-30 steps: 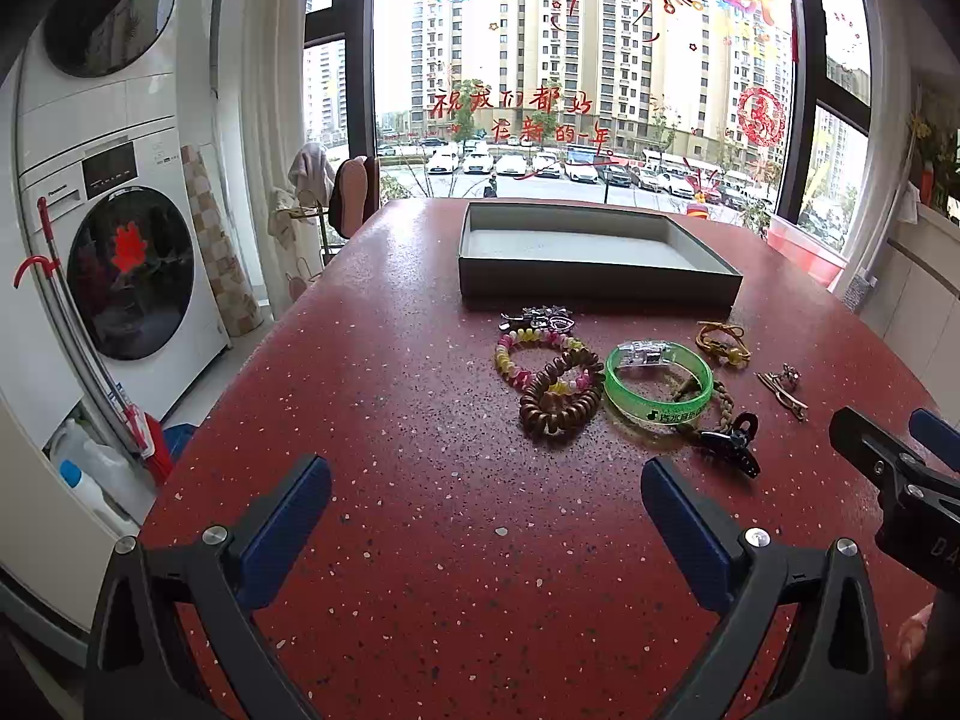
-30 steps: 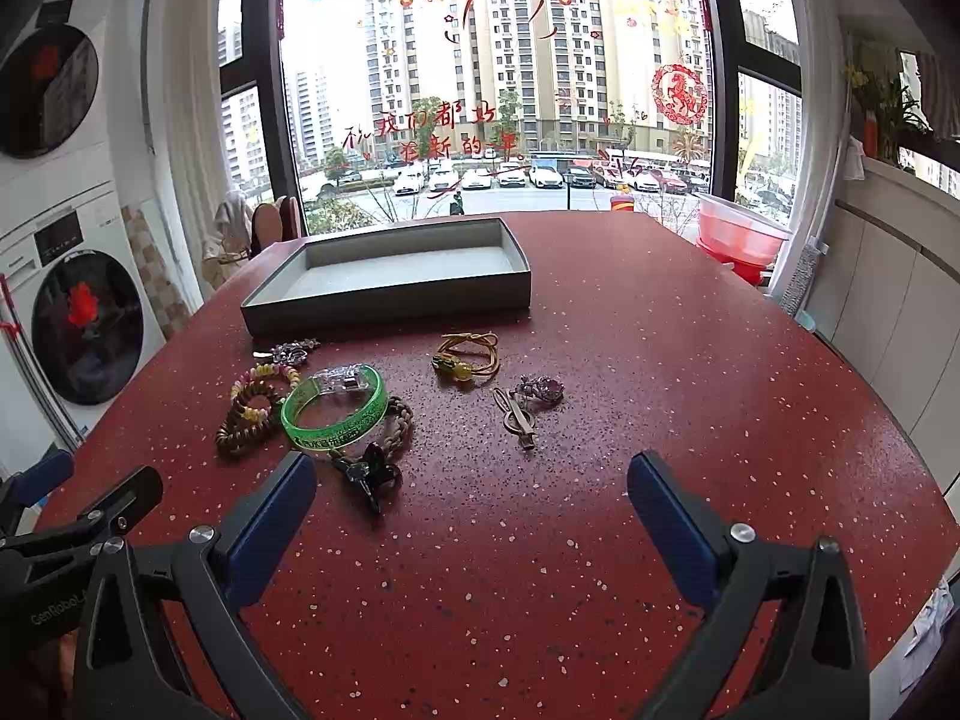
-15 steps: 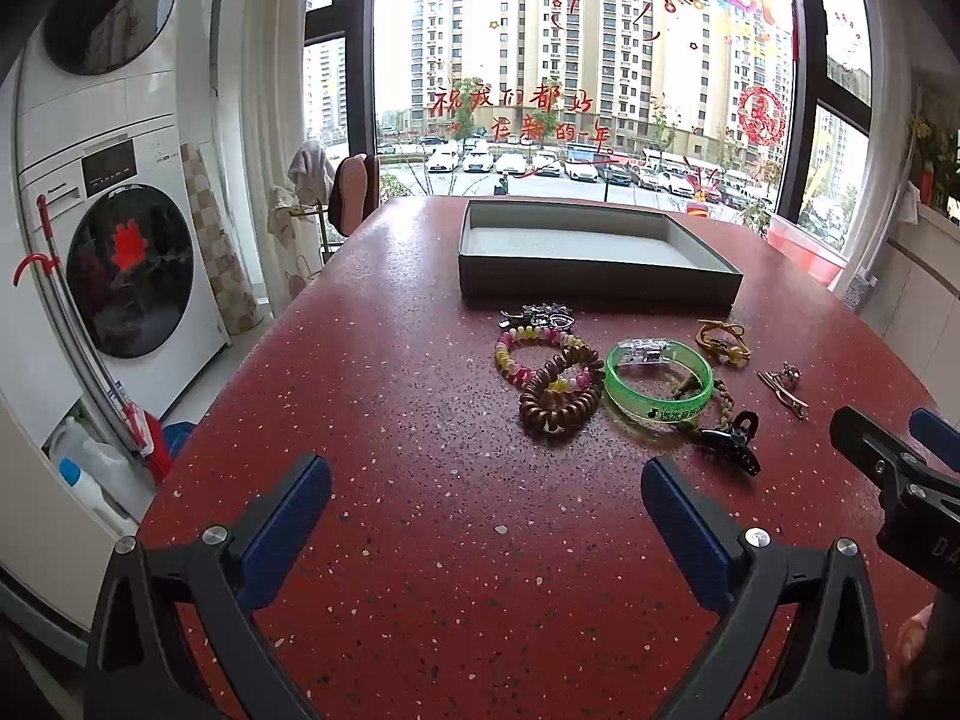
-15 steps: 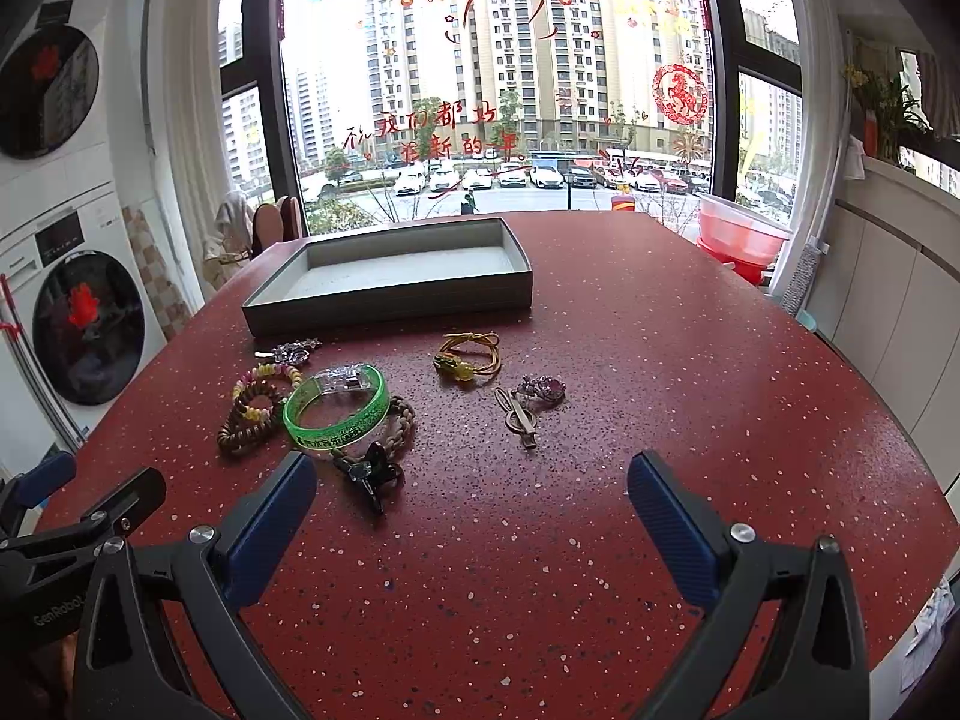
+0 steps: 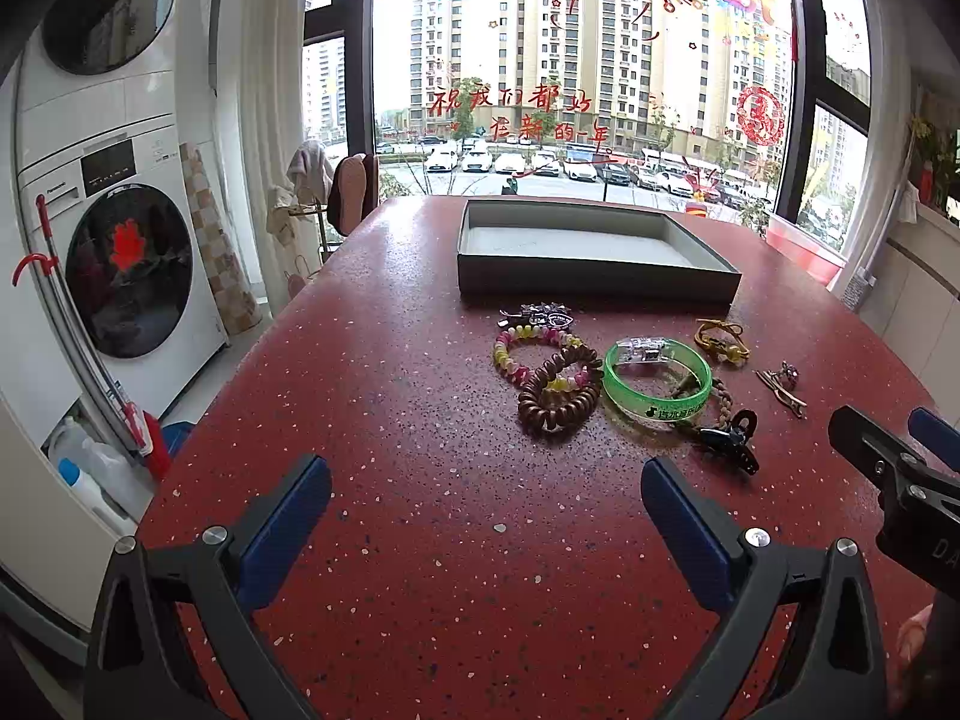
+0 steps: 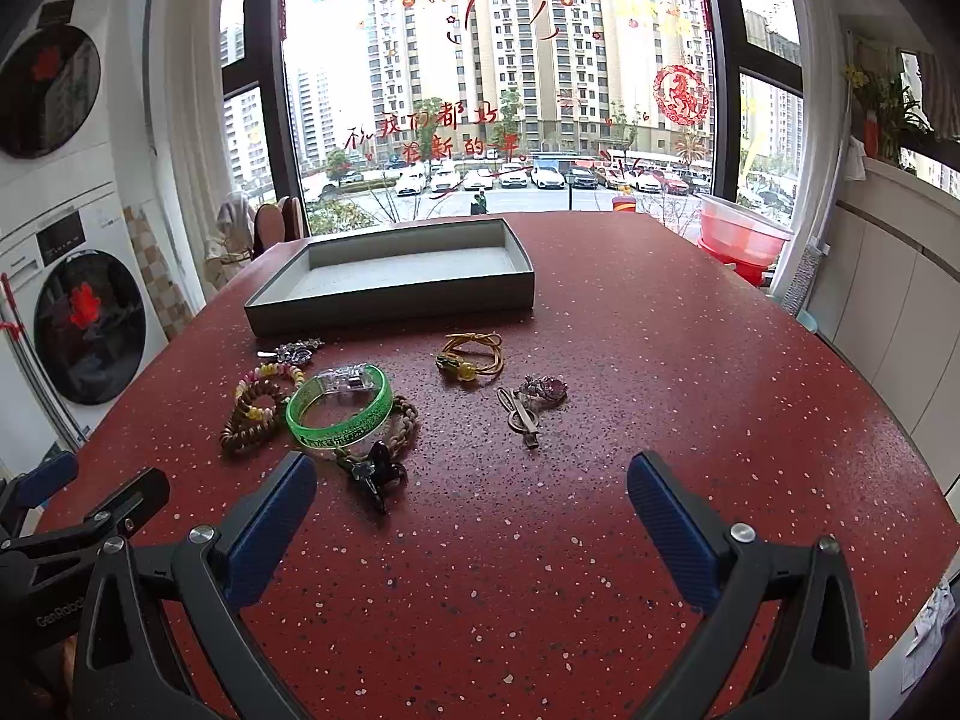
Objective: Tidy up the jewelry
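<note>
Jewelry lies loose on the red table in front of an empty grey tray [image 5: 594, 285] [image 6: 390, 306]. There is a green bangle [image 5: 657, 384] [image 6: 339, 405], a brown bead bracelet [image 5: 558, 399] [image 6: 249, 423], a pastel bead bracelet [image 5: 528, 345], a black hair claw [image 5: 729, 441] [image 6: 375, 474], a yellow cord bracelet [image 5: 723, 339] [image 6: 471, 354], a metal hair clip [image 5: 780, 384] [image 6: 528, 405] and a dark brooch [image 5: 537, 317]. My left gripper [image 5: 486, 516] is open and empty, short of the pile. My right gripper [image 6: 471, 516] is open and empty, just short of the hair claw.
The red speckled table [image 5: 390, 396] curves away at the left and right edges. A stacked washer and dryer [image 5: 114, 228] stand to the left. Red plastic basins [image 6: 744, 234] sit at the table's far right. A window lies behind the tray.
</note>
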Tool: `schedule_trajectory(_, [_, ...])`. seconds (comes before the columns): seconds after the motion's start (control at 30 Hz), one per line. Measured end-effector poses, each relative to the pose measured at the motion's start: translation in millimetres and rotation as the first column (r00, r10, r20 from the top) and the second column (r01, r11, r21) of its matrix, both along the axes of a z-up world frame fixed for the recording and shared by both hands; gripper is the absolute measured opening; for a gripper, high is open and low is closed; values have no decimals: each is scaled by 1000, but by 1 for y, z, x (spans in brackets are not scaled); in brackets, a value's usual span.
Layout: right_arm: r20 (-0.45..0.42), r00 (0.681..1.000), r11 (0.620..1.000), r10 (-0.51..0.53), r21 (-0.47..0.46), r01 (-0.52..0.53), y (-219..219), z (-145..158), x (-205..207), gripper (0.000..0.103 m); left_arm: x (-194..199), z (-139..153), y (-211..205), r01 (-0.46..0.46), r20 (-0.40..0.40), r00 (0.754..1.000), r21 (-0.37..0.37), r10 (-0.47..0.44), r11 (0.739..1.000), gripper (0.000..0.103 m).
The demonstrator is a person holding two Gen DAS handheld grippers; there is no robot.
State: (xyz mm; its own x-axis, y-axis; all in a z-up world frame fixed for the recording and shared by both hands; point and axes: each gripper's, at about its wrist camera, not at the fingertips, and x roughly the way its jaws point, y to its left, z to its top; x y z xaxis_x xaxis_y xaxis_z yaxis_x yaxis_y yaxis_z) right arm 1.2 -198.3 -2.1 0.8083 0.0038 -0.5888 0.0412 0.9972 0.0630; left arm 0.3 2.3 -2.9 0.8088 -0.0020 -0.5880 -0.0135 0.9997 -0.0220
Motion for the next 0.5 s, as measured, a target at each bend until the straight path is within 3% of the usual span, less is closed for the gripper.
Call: schedule_trajectory(0.5, [-2, 1000, 1000, 1, 3, -1, 3, -2, 0, 103, 0, 0, 0, 1, -1, 1000, 0, -1, 1000, 103])
